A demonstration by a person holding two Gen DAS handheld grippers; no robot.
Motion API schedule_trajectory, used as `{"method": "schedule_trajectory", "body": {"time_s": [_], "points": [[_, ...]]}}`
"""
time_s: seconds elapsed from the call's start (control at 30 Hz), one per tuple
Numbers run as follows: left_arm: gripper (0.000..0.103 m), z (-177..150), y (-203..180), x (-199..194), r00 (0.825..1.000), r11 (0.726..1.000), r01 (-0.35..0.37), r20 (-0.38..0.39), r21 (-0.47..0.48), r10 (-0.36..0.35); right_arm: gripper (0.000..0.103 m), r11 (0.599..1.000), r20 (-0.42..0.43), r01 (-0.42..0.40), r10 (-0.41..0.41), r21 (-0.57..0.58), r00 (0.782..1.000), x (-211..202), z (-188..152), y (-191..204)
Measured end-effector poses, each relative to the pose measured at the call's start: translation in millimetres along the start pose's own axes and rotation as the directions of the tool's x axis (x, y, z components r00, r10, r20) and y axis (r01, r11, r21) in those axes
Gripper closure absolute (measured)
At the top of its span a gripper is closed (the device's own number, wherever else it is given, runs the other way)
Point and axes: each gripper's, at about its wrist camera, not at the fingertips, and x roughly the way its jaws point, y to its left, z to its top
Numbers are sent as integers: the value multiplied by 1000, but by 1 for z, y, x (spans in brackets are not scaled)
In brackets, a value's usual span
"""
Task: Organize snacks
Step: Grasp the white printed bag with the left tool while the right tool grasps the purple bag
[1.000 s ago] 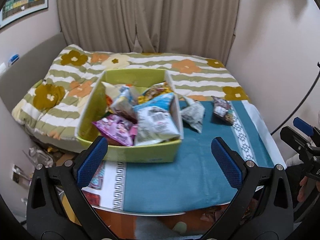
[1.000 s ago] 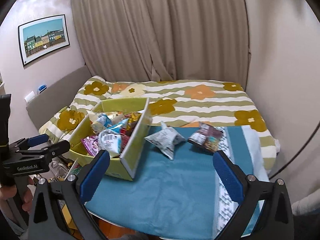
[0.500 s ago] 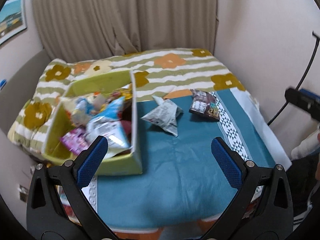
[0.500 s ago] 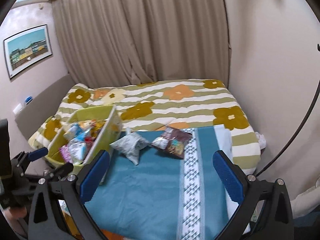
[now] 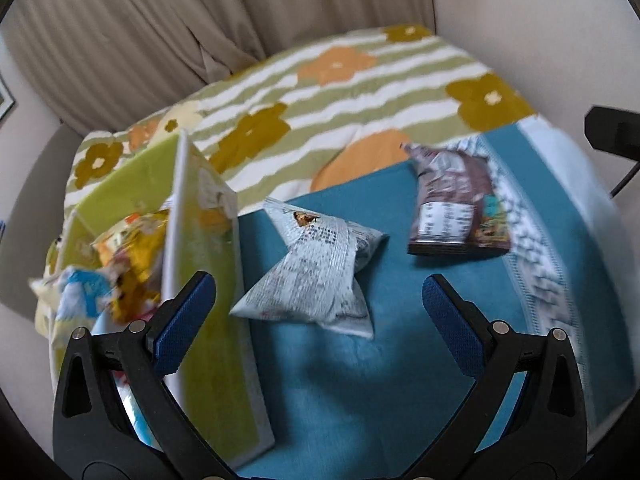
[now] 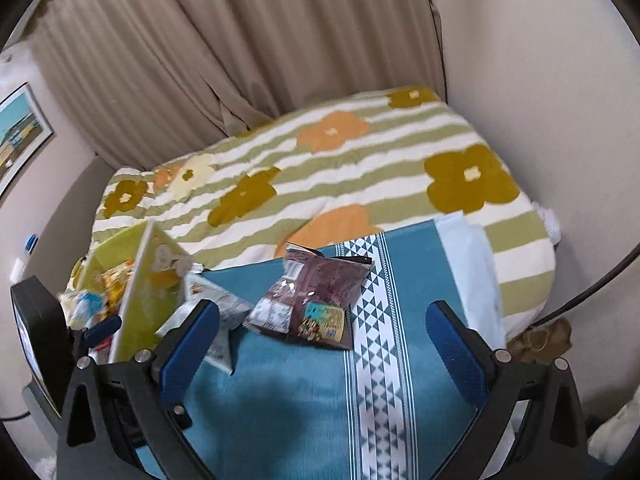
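a: snacks split two ways; most heaped in the green box (image 5: 208,280) at nine o'clock on the blue cloth (image 5: 380,380); two loose on the cloth, probably because not yet sorted.

b: which two?

a: grey-white packet (image 5: 316,276) dead centre in the left wrist view, puffed and standing on its corners, just beside the box wall; brown packet (image 5: 456,208) at two o'clock from it, lying flat, apart from the first, one edge reaching onto the cloth's white patterned band (image 6: 376,360).

b: and the grippers?

a: left gripper (image 5: 320,312) spread wide, blue pads at either side of the grey-white packet but short of it, gripping nothing; right gripper (image 6: 324,344) likewise spread and empty, aimed so the brown packet (image 6: 316,300) sits at twelve o'clock between the pads.

b: reason for that aim?

a: looks like one packet per gripper, each lined up for a straight reach; seems the approach step, no contact yet.

b: box handy?

a: close at nine o'clock, open top, already crowded with yellow and blue wrappers (image 5: 120,264); short carry, though little room left on top.

b: risks?

a: air-filled, slippery bags; could squirt from a pinch on the belly; sealed edge the safer hold; floral quilt (image 6: 340,168) at twelve o'clock behind, soft, so a dropped bag might slide off the cloth.
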Motion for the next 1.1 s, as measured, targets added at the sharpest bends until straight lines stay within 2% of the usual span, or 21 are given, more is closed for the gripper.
{"method": "schedule_trajectory", "body": {"time_s": [0.1, 0.27, 0.3, 0.33, 0.4, 0.47, 0.6, 0.67, 0.9, 1.03, 1.07, 1.1], "points": [[1, 8, -3, 28, 999, 1000, -24, -47, 19, 25, 0, 1000, -47, 1, -1, 12, 999, 31, 9, -2], [1, 15, -4, 67, 990, 1000, 0, -141, 2, 0, 0, 998, -120, -33, 38, 46, 992, 75, 15, -2], [2, 15, -6, 71, 990, 1000, -11, -143, 11, 13, 0, 998, -130, -37, 43, 52, 991, 82, 16, -2], [4, 16, -10, 74, 990, 1000, -8, -143, 28, 12, 0, 997, -148, -48, 57, 61, 987, 92, 15, -2], [16, 16, -12, 82, 985, 1000, 14, -169, 27, -10, 0, 996, -171, -53, 65, 73, 983, 107, 14, -4], [18, 16, -14, 90, 982, 1000, 8, -189, 28, -3, 0, 993, -200, -62, 81, 102, 976, 122, 10, -7], [36, 15, -10, 98, 981, 1000, 18, -196, 16, -14, 0, 985, -216, -79, 112, 153, 970, 137, 8, -13], [39, 15, -8, 99, 981, 1000, 22, -191, 12, -19, 0, 984, -228, -82, 118, 161, 967, 144, 8, -14], [41, 14, -6, 98, 979, 999, 46, -196, -7, -46, 0, 973, -276, -102, 158, 208, 948, 166, 4, -18], [41, 12, -5, 95, 978, 998, 51, -199, -20, -54, 1, 972, -275, -119, 173, 200, 946, 171, 6, -13], [41, 11, -5, 95, 978, 998, 51, -200, -22, -54, 1, 974, -276, -120, 171, 193, 946, 172, 6, -11], [41, 10, -5, 94, 978, 998, 50, -201, -24, -54, 8, 974, -276, -124, 175, 191, 945, 173, 6, -9]]}}
